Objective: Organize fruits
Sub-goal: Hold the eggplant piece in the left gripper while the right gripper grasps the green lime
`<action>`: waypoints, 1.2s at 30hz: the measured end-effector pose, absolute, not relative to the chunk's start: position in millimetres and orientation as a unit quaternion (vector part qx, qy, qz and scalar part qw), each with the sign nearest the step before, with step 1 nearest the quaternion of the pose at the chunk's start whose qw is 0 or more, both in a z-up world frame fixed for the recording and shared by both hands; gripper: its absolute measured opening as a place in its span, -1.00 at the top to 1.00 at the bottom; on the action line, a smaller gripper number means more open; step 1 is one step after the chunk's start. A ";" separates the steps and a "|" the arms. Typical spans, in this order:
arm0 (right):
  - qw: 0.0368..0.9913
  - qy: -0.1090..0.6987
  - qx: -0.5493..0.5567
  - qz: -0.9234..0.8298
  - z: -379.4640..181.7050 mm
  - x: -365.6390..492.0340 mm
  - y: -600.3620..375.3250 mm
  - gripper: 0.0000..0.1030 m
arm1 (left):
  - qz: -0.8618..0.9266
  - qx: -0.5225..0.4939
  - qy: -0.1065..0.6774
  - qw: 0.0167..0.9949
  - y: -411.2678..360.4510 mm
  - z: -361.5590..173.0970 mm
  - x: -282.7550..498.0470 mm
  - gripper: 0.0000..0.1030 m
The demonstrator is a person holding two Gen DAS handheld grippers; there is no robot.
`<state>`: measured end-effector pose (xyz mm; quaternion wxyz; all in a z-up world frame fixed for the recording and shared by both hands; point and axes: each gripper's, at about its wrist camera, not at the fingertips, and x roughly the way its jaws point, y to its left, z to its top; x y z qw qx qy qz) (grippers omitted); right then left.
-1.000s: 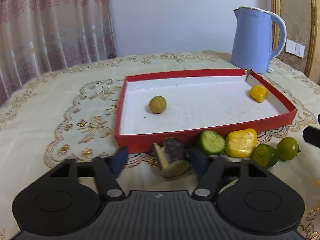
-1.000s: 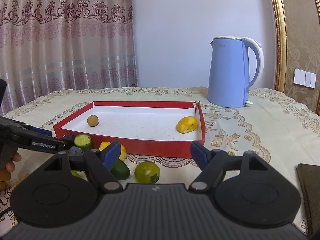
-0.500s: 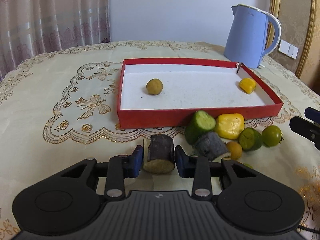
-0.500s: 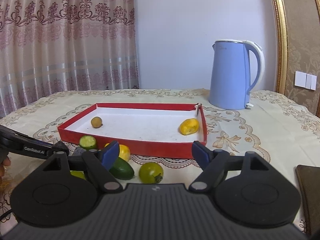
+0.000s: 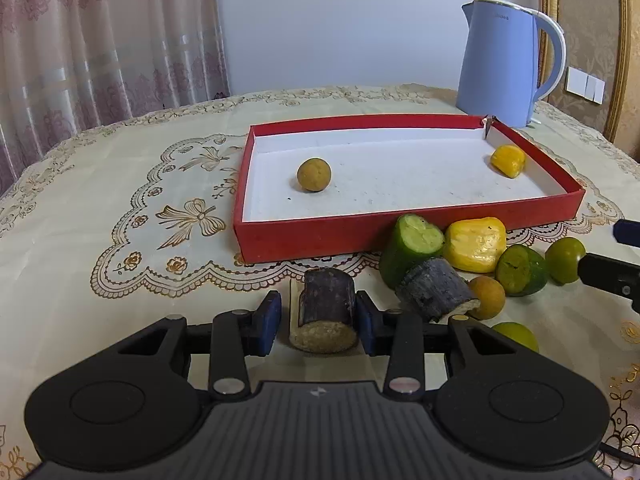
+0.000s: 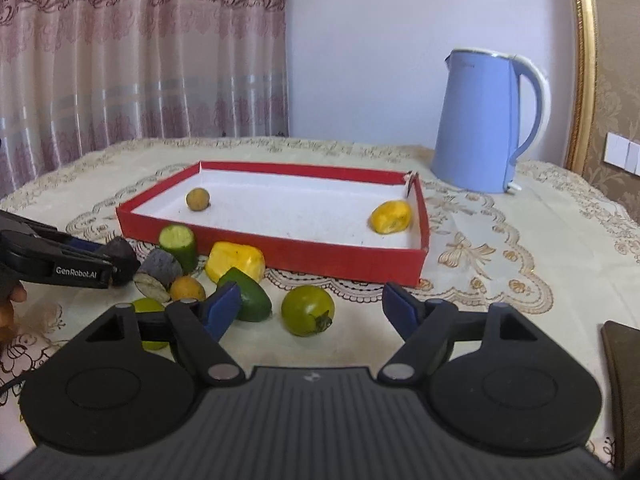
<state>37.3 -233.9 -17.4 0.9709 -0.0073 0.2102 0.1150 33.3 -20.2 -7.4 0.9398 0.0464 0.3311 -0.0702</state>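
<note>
We find both views evenly lit by soft daylight filtering through the curtain (image 6: 140, 60) on the left, bright without harsh glare. Shadows under the fruit are faint and short. Focus holds across the desk (image 5: 120, 208). Fisheye distortion bows the gilt frame (image 6: 580, 60), and the upper right corners darken.

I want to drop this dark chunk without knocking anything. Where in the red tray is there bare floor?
The red tray floor is bare between the round brown fruit at its left and the yellow piece in its far right corner. Crowded: the fruit pile along its near wall.
</note>
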 end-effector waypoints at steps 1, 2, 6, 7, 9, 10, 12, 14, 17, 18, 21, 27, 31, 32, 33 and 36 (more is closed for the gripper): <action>0.970 0.213 -0.010 0.116 -17.8 39.8 -233.6 -0.33 | -0.070 0.048 0.330 0.940 -20.4 -7.9 32.9 0.26; 0.969 0.217 -0.012 0.117 -18.5 42.3 -233.6 -0.33 | -0.070 0.049 0.328 0.941 -20.8 -8.0 32.7 0.25; 0.967 0.223 -0.012 0.119 -20.4 44.9 -235.4 -0.29 | -0.076 0.053 0.320 0.943 -22.9 -8.1 29.7 0.35; 0.967 0.223 -0.011 0.120 -20.7 44.1 -235.6 -0.29 | -0.074 0.054 0.316 0.944 -23.1 -8.4 29.0 0.35; 0.967 0.222 -0.013 0.121 -21.1 43.7 -235.9 -0.29 | -0.075 0.049 0.309 0.947 -21.2 -7.2 27.8 0.35; 0.967 0.222 -0.014 0.121 -21.2 43.9 -235.9 -0.29 | -0.075 0.043 0.303 0.949 -19.4 -5.8 26.6 0.35; 0.967 0.223 -0.016 0.121 -21.6 45.5 -235.4 -0.29 | -0.070 0.036 0.293 0.953 -16.4 -4.0 25.1 0.35; 0.967 0.224 -0.018 0.122 -21.6 46.8 -235.0 -0.29 | -0.065 0.030 0.290 0.954 -14.0 -3.4 25.3 0.35; 0.965 0.229 -0.023 0.127 -22.1 49.5 -233.8 -0.23 | -0.058 0.022 0.288 0.956 -11.1 -2.9 26.5 0.35; 0.964 0.231 -0.023 0.129 -22.5 51.1 -233.7 -0.18 | -0.057 0.021 0.286 0.956 -10.3 -2.6 26.1 0.35; 0.962 0.236 -0.021 0.133 -23.5 54.7 -233.9 -0.07 | -0.057 0.023 0.282 0.958 -10.8 -2.8 25.1 0.35; 0.960 0.246 -0.026 0.130 -26.9 59.2 -233.1 0.20 | -0.059 0.021 0.288 0.956 -10.1 -4.5 26.4 0.35; 0.959 0.250 -0.028 0.133 -28.5 60.9 -232.3 0.20 | -0.060 0.013 0.293 0.954 -7.5 -5.2 28.4 0.35; 0.958 0.251 -0.029 0.133 -28.5 61.3 -232.0 0.20 | -0.060 0.012 0.293 0.954 -7.3 -5.2 28.2 0.35; 0.958 0.250 -0.031 0.134 -28.3 61.6 -231.5 0.20 | -0.059 0.013 0.293 0.954 -7.3 -5.3 28.2 0.35; 0.958 0.250 -0.036 0.135 -27.6 63.6 -229.6 0.21 | -0.059 0.014 0.294 0.954 -7.6 -5.7 28.1 0.35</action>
